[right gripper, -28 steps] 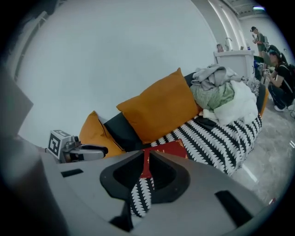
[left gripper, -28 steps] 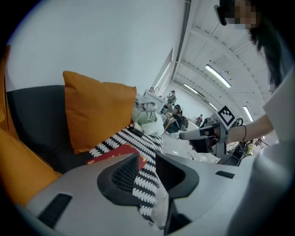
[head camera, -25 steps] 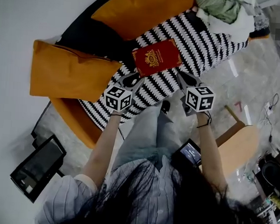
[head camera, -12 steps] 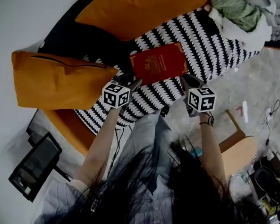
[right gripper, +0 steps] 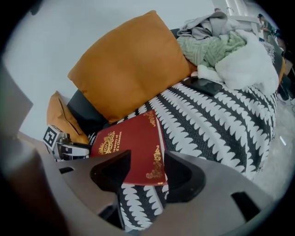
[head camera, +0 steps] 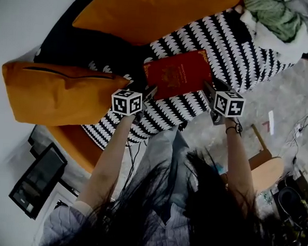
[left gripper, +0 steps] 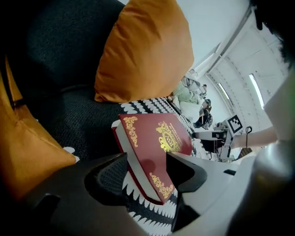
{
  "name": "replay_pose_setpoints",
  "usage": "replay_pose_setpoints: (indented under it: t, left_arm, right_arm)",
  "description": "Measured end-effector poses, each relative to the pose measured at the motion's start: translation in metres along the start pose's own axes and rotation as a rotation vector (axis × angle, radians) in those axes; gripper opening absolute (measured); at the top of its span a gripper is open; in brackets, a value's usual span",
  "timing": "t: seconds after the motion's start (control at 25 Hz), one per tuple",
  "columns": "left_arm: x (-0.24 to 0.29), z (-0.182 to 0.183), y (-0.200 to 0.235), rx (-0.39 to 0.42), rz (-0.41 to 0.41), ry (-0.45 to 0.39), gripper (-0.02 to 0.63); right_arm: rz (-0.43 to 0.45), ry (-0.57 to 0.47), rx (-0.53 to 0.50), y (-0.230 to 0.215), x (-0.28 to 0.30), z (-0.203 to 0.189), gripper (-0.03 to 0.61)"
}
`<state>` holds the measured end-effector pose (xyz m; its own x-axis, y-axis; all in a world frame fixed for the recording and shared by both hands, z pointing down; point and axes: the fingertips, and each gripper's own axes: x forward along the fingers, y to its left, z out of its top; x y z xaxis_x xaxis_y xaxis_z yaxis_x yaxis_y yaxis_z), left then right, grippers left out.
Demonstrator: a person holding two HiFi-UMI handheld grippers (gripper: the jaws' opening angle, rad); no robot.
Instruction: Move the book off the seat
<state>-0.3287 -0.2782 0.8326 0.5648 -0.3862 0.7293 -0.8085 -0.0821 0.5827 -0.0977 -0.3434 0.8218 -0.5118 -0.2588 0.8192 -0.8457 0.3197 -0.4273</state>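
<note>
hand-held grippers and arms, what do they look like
The left hand-held gripper and the right hand-held gripper each carry a white cube with black square markers. Arms are bare below a pale striped shirt; a dark band circles the right wrist.

Gold lettering is showing on the red cover of the book. Beside a gold crest, the upper line is reading, as far as can be made out, "Treasury of". The lower line is ending in what looks like "Classics", and its first word is coming out too small to read. The left marker cube and the right marker cube are showing black-and-white square code patterns, not letters.
</note>
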Motion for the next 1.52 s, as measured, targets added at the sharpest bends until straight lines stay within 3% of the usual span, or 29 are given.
replay_pose_setpoints:
  t: [0.2,0.52,0.68,0.96,1.24,1.52]
  left_arm:
    - [0.009,-0.002,0.009,-0.075,-0.029,-0.006,0.261]
    - [0.024,-0.007,0.007,-0.069,-0.076,0.022,0.261]
    - [0.021,-0.005,0.006,-0.040,-0.075,0.029,0.259]
    - [0.015,-0.010,0.007,-0.031,-0.064,0.072,0.257]
    - [-0.013,0.021,-0.011,-0.064,-0.063,-0.042,0.255]
    - [-0.043,0.050,-0.044,0.017,-0.085,-0.076,0.255]
  right_arm:
    - [0.003,0.032,0.006,-0.008,0.019,0.003,0.253]
    - [0.020,0.048,0.060,-0.014,0.042,0.007,0.252]
    - [0.020,0.051,0.077,-0.006,0.035,0.009,0.221]
    - [-0.013,0.075,0.134,-0.004,0.025,-0.013,0.198]
    - [-0.031,-0.016,0.252,0.012,-0.010,-0.005,0.190]
    - [-0.033,-0.081,0.241,0.033,-0.060,0.010,0.181]
